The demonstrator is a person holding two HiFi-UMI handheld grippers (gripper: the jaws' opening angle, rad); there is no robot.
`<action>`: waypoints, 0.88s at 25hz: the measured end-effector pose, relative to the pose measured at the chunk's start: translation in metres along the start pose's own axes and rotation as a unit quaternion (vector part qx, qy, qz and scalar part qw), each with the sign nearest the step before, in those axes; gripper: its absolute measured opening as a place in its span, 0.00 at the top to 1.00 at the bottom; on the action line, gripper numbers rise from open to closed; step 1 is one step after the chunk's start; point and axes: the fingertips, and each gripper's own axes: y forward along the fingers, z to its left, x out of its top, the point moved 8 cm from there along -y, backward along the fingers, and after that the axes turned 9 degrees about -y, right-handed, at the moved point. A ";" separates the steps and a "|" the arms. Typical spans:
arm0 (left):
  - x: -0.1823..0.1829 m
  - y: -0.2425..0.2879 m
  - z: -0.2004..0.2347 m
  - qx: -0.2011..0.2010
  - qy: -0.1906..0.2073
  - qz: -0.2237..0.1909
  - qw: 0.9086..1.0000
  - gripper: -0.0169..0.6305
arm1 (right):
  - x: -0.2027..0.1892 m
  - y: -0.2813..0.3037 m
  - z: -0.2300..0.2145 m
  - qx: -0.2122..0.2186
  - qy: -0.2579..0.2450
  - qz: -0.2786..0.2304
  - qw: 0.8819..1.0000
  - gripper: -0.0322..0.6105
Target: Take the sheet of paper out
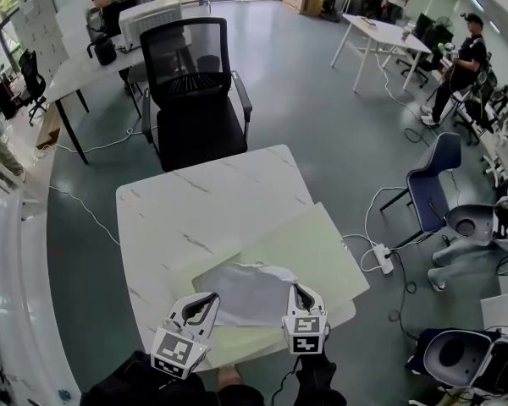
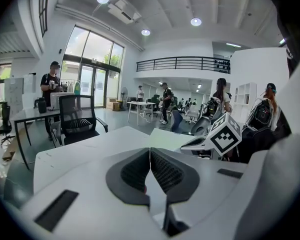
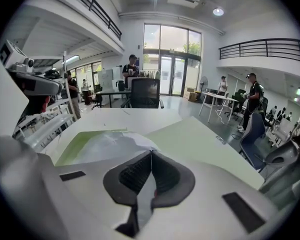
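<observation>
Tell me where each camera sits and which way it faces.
Head view: on the head, steeply down at the table; left tongs, right tongs, dark sleeves show.
Left gripper view: on the left tongs, across the table toward the chair; its shut jaws, right tongs show.
Right gripper view: on the right tongs, over the sheet of paper; its shut jaws show.
Shared: head and right views show the paper and green folder.

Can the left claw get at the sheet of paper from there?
Probably yes: the left gripper, jaws shut, sits at the near left corner of the sheet of paper, nothing in between.
</observation>
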 end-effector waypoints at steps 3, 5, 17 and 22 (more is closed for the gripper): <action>0.007 -0.010 -0.005 -0.002 0.005 -0.008 1.000 0.94 | 0.008 -0.014 -0.002 -0.013 -0.004 -0.009 1.000 0.92; 0.013 -0.018 -0.009 -0.008 0.009 -0.014 1.000 0.94 | 0.016 -0.027 -0.003 -0.024 -0.006 -0.014 1.000 0.92; 0.049 -0.065 -0.029 -0.042 0.030 -0.054 0.997 0.94 | 0.061 -0.103 -0.009 -0.087 -0.023 -0.050 0.995 0.92; 0.059 -0.083 -0.040 -0.061 0.037 -0.068 0.995 0.94 | 0.079 -0.138 -0.005 -0.117 -0.028 -0.070 0.990 0.92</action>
